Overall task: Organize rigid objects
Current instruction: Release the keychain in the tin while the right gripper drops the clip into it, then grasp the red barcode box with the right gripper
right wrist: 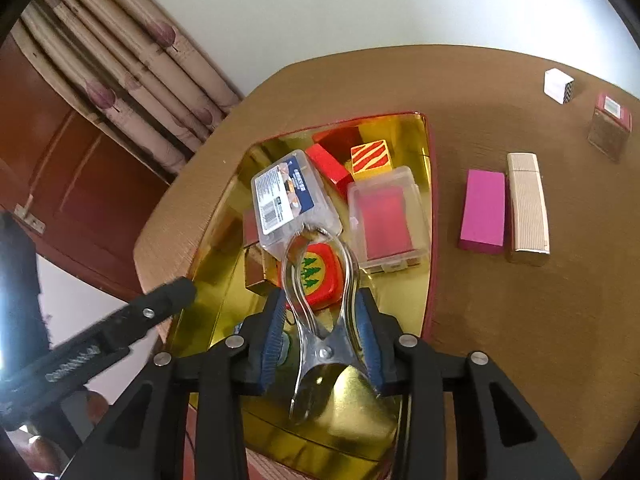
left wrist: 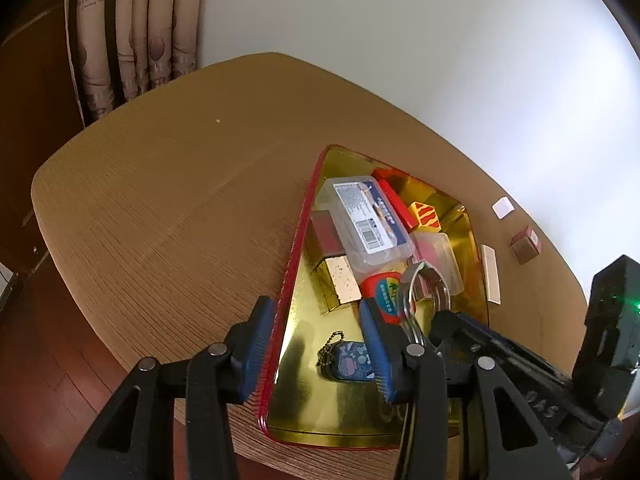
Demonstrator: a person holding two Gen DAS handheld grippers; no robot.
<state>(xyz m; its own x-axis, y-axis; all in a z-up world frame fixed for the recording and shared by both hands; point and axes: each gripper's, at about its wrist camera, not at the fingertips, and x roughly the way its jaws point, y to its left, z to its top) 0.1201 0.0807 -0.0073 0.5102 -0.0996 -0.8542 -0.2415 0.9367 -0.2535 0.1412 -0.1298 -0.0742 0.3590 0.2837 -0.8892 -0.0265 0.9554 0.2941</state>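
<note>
Lowering the metal clamp (right wrist: 320, 304) into the gold tin (right wrist: 424, 184) is the step in hand, as I judge it; the right hand-held gripper (right wrist: 320, 332) has its blue pads pressed on the clamp's two curved handles, holding it above the tin's near, bare floor with its tip toward the clear labelled case (right wrist: 288, 196) at 12 o'clock. To do it well, aim for that open patch at 6 o'clock of the pile — clear of the round red tag (right wrist: 320, 272) — and let the pads part only once the clamp rests on the floor, since a shiny spring clamp may skid or snap shut. The left hand-held gripper (left wrist: 316, 344) hovers with its fingers apart and nothing between them, straddling the tin's red rim (left wrist: 296, 240); the small blue keychain (left wrist: 348, 364) lies just below, so keep that side still. Outside the tin, at 3 o'clock, wait a pink block (right wrist: 482, 208) touching a ribbed beige bar (right wrist: 528, 208), and farther out a white box (right wrist: 558, 85) and a dark red box (right wrist: 610, 124). All sits on a wood-grain tabletop (left wrist: 160, 208) with rounded corners, by a white wall (left wrist: 400, 20), a patterned curtain (left wrist: 136, 28) and a brown door (right wrist: 72, 160).
</note>
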